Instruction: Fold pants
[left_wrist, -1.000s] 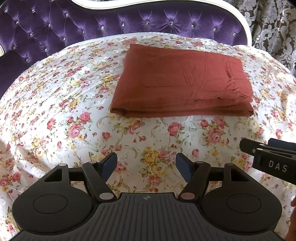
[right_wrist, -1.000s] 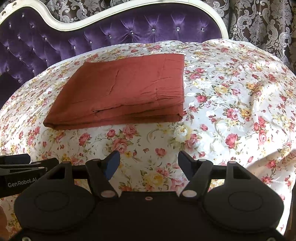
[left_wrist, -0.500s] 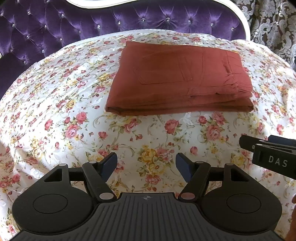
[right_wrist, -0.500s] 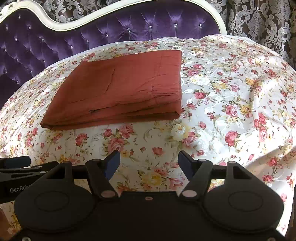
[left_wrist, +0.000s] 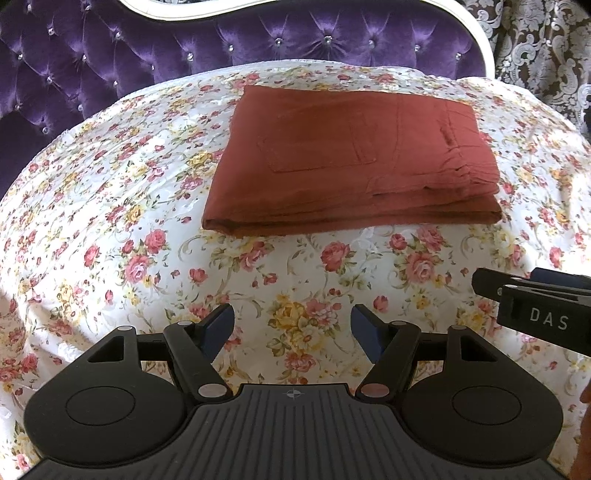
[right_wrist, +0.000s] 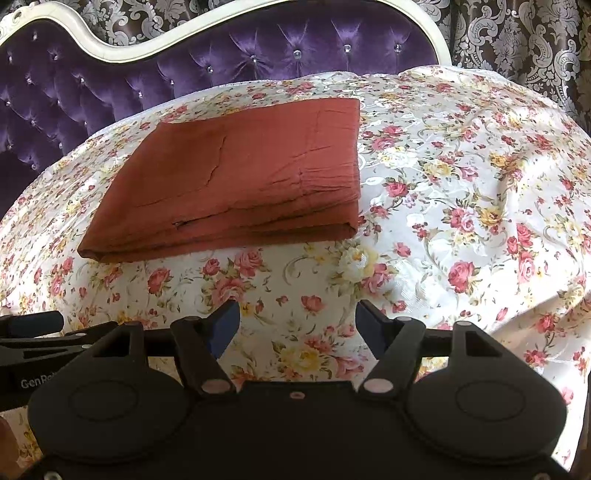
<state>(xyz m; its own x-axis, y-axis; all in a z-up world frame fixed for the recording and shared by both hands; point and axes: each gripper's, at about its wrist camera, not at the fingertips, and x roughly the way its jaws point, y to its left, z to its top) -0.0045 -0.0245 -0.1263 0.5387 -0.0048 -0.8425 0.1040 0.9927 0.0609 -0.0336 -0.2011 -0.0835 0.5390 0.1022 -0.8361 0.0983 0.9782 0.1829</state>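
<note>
The pants (left_wrist: 351, 162) were rust-red, of a soft, slightly creased cloth, and lay folded into a flat, roughly rectangular stack of several layers on the bed (left_wrist: 110, 221). They sat toward the far side of the bed, near the headboard (left_wrist: 184, 44), with bare floral cover all around them. A patch pocket showed on the top layer in the left wrist view, and a gathered waistband ran along the right end. The near long edge showed the stacked layers, a little uneven, with a small gap between two of them in the right wrist view (right_wrist: 236, 177). The left near corner was rounded by the fold. Nothing touched or held them
</note>
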